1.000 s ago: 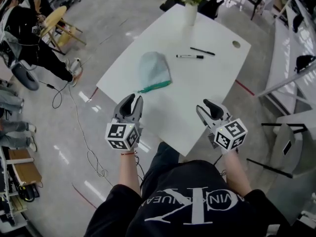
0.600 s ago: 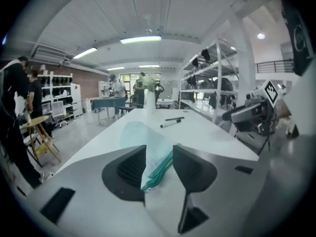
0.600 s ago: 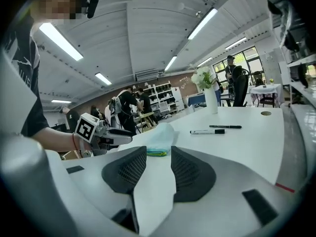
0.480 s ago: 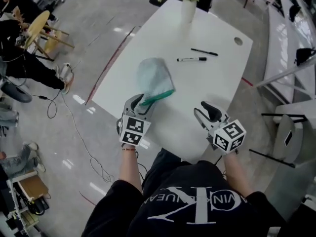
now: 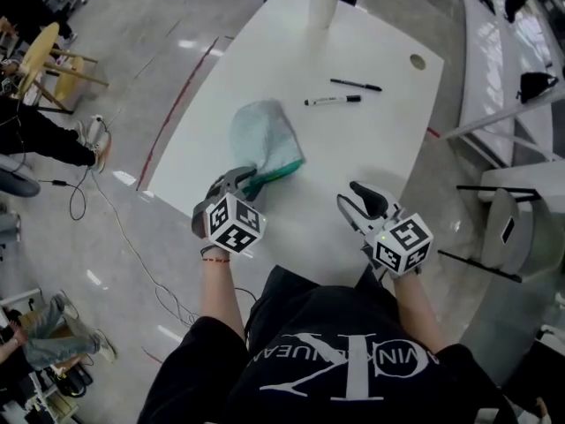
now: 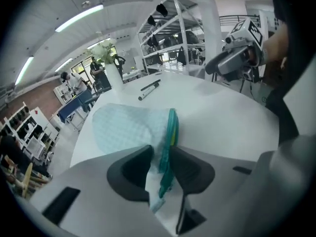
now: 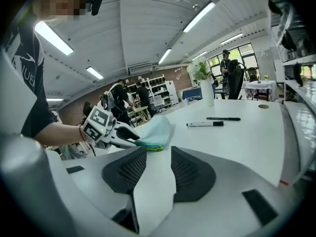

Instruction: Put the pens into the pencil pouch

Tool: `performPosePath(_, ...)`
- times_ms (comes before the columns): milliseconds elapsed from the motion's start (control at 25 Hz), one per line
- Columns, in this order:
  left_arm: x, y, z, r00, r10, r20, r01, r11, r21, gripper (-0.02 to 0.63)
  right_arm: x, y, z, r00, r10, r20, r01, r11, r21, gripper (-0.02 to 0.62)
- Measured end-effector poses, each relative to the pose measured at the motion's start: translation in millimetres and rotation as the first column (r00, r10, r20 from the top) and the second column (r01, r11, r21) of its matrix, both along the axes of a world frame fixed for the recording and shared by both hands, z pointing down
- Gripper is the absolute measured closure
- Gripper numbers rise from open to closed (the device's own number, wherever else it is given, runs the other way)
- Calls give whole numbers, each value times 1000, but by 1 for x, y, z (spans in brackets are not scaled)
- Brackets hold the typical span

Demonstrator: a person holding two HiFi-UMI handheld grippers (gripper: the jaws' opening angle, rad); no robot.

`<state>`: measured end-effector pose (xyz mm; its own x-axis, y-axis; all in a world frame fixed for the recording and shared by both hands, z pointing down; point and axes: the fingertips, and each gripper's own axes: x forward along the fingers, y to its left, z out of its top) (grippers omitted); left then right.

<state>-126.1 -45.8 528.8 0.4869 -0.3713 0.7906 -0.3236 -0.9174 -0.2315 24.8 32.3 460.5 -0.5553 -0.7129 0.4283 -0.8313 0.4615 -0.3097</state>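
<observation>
A pale blue pencil pouch (image 5: 265, 138) with a teal zipper edge lies on the white table (image 5: 380, 157). My left gripper (image 5: 240, 180) is at the pouch's near end. In the left gripper view the zipper end (image 6: 169, 142) lies between the closing jaws of that gripper (image 6: 162, 164). A white marker with a black cap (image 5: 333, 101) and a thin black pen (image 5: 356, 85) lie further back on the table. My right gripper (image 5: 357, 198) hovers open over the near right table edge with nothing between its fingers, facing the pouch (image 7: 157, 128) and the marker (image 7: 205, 124).
A white vase with flowers (image 5: 322, 7) stands at the table's far end, and a cable hole (image 5: 418, 62) is at the far right. A chair (image 5: 503, 228) is to the right. People and chairs are off the table to the left.
My left gripper has moved forward and down from off the table's near edge to the pouch's zipper end and has rolled. The right gripper has drifted slightly left.
</observation>
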Motion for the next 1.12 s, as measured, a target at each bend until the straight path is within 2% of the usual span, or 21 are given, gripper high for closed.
performPosePath(200,5,1,-3,995,-37,-90,29,995,-92,497,1,-12,6,999,-48,12,48,999,-9,430)
performPosePath(320,4,-2,-11,981,-122,-148,107,989,-105,537,1,-19,6,996,-93,9,93,996,-9,430)
performPosePath(480,3,-9,-31,920,-278,-276,252,959,-127,552,5,-34,3,988,-155,-8,155,988,9,430)
performPosePath(600,2,-14,-41,869,-357,-342,333,934,-130,555,9,-45,3,980,-196,-32,197,980,23,430)
performPosePath(760,3,-16,-47,819,-426,-384,405,904,-138,555,21,-59,9,964,-246,-100,250,968,29,430)
performPosePath(960,10,-17,-51,747,-495,-444,461,867,-189,555,38,-83,14,945,-278,-172,288,957,32,428)
performPosePath(1040,14,-16,-49,729,-513,-453,476,856,-202,555,45,-93,20,932,-295,-211,307,951,27,426)
performPosePath(1120,16,-15,-47,724,-525,-448,488,848,-206,555,52,-103,27,914,-312,-261,327,945,18,426)
